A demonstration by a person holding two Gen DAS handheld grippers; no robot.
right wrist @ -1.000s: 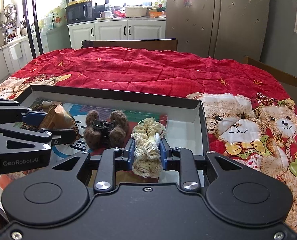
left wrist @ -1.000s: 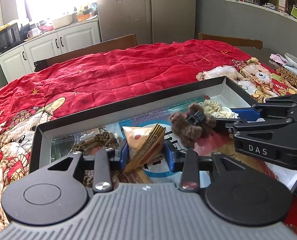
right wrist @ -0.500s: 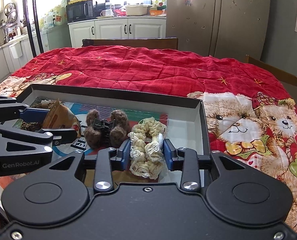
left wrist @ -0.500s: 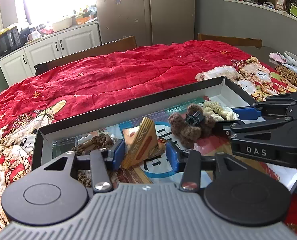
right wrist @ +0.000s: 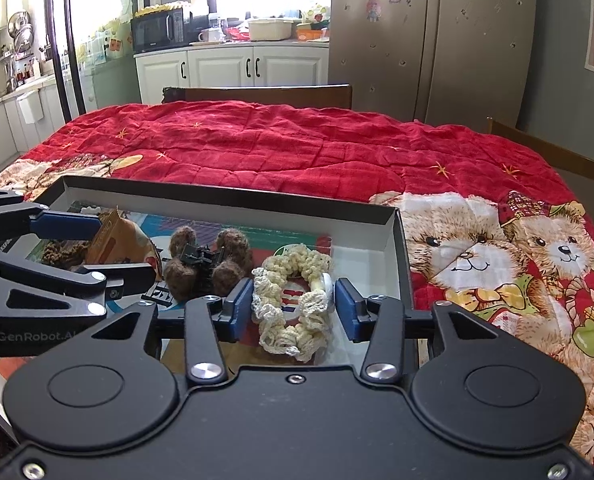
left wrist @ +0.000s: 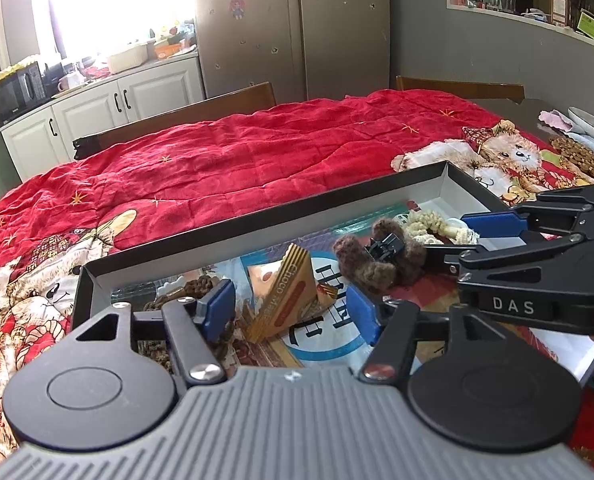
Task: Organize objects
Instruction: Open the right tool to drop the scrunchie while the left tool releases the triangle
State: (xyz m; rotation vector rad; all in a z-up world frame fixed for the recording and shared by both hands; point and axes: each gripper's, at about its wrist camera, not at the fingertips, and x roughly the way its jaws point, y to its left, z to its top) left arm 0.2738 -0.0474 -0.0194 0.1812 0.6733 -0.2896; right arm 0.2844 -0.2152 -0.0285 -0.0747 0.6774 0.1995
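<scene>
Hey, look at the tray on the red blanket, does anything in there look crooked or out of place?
Yes, slightly. In the tray, the snack packet leans on its edge instead of lying flat, between the open left gripper. The cream scrunchie lies flat inside the right gripper, whose jaws have just been opening. Nothing looks spilled or damaged.

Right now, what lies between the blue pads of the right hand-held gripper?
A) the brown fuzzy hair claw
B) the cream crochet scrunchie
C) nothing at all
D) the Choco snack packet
B: in the right wrist view the cream crochet scrunchie lies in the tray between the open pads of the right hand-held gripper, which have just been opening.
</scene>
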